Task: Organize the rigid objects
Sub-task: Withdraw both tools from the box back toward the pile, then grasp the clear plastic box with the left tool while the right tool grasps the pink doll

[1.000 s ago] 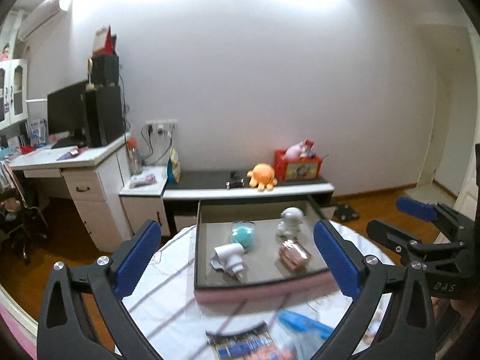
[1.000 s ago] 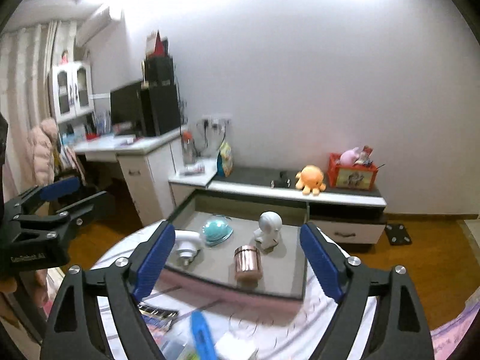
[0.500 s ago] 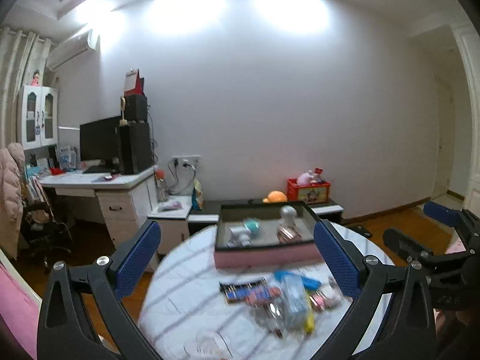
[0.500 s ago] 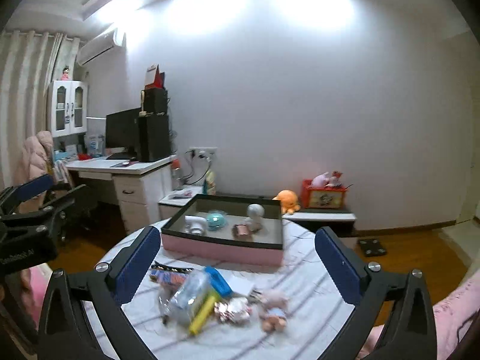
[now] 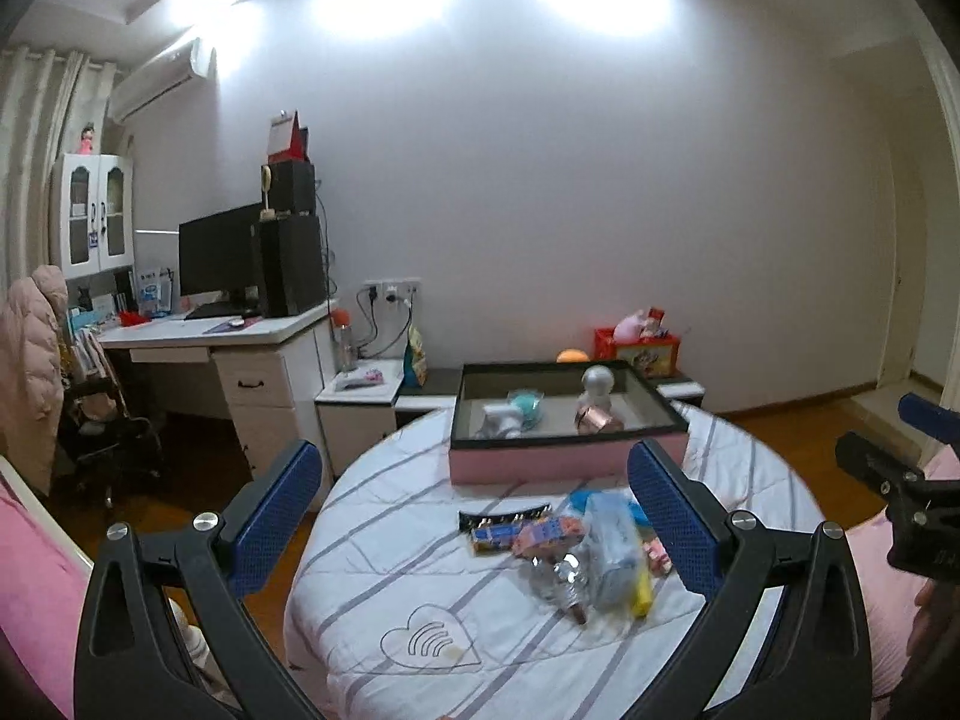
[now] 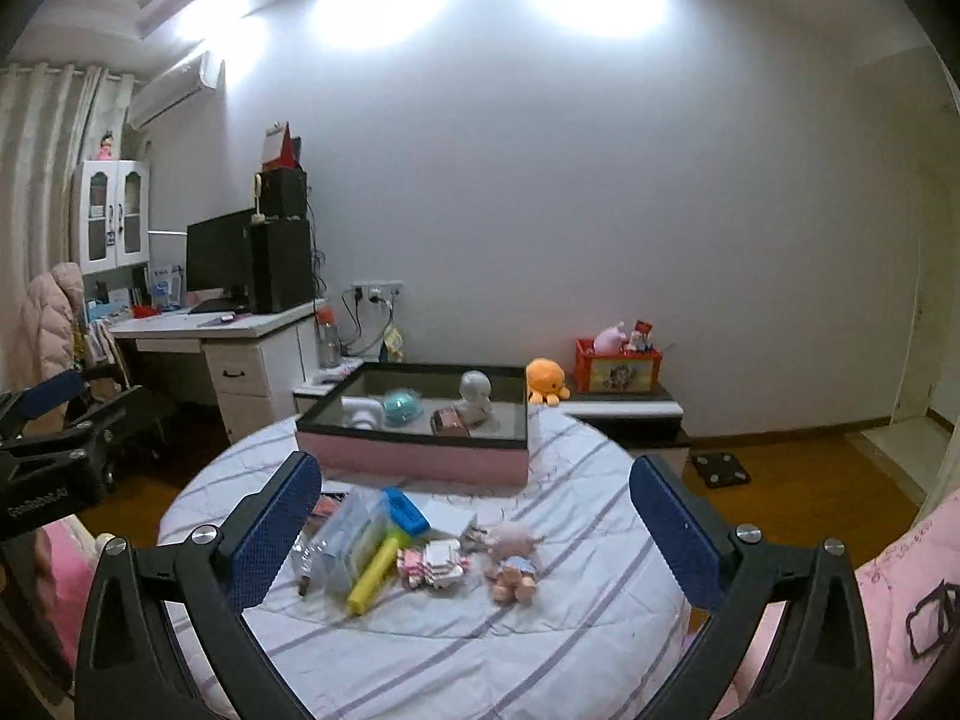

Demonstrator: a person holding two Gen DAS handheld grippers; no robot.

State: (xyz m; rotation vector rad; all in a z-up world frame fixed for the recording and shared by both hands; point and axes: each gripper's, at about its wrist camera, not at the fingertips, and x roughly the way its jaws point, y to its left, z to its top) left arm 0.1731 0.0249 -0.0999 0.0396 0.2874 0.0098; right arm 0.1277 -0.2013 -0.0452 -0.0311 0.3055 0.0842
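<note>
1. Clutter is lying in a loose heap on the round counter [image 6: 540,630], on the near side of the pink box [image 6: 414,456], which is already holding a few items.
2. Right claw [image 6: 474,531] is standing spread wide with nothing between its pads; the heap is sitting at about twelve o'clock from it, just past the tips.
3. Yellow tube [image 6: 375,573] is lying at about eleven o'clock, its long axis slanting from seven toward one o'clock, nearer the claw's left pad.
4. Left claw [image 5: 474,519] is also gaping and gripping nothing; from it the heap is lying toward one o'clock, with a clear packet [image 5: 609,546] close by its right pad.
5. Judging by this, the right claw is looking better centred on the heap, and the box is waiting straight beyond at twelve o'clock.
</note>
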